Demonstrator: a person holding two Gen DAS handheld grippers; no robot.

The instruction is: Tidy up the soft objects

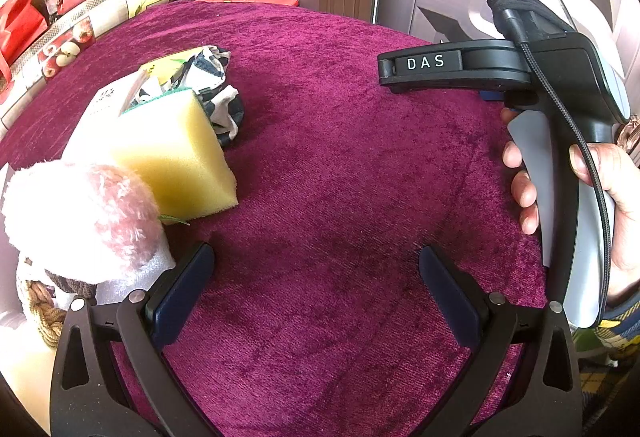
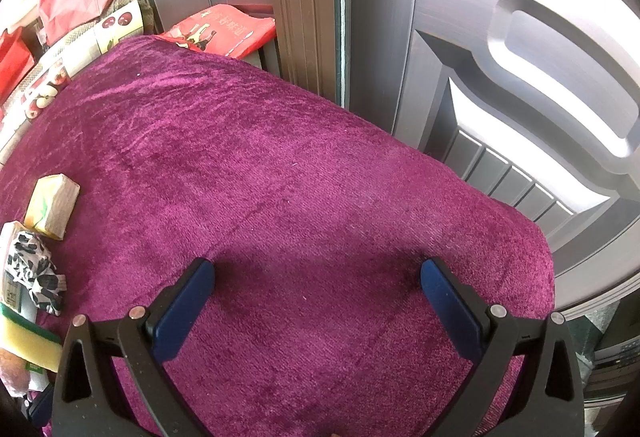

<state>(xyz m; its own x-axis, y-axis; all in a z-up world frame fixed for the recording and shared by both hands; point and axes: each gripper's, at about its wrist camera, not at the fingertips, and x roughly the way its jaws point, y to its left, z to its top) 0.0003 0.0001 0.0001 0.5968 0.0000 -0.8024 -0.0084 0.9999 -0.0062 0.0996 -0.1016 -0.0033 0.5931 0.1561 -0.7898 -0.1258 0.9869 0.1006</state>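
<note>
- The left tongs (image 1: 316, 277) are hanging released over the magenta-covered tabletop (image 1: 340, 173), both blue pads spread wide with nothing between them.
- The soft things are lying off to the left of these tongs: the pink plush toy (image 1: 86, 221) is sitting just beside the left pad, and the yellow sponge (image 1: 176, 161) is leaning just beyond it, its long edge running away from the camera.
- Farther on, a black-and-white cloth (image 1: 220, 97) is bunching behind the sponge, against a white packet (image 1: 108, 97) and a yellow one.
- The right tongs (image 2: 318, 277) are also gaping, gripping nothing, and are pointing at bare cloth; in the left wrist view the right hand (image 1: 600, 189) is holding its tool well apart on the far right.
- From the right wrist view the cluster is sitting at the far left edge: a tissue pack (image 2: 52, 207), the patterned cloth (image 2: 34, 269) and the sponge (image 2: 28, 341).
- Judging by this, the left tongs are much nearer, and any pick is calling for a swing leftward.
- The plush is standing in front of the sponge, so it is likely blocking a straight reach.
- A rope basket (image 1: 42, 311) is peeking out at the lower left; whether things belong there I cannot tell.
</note>
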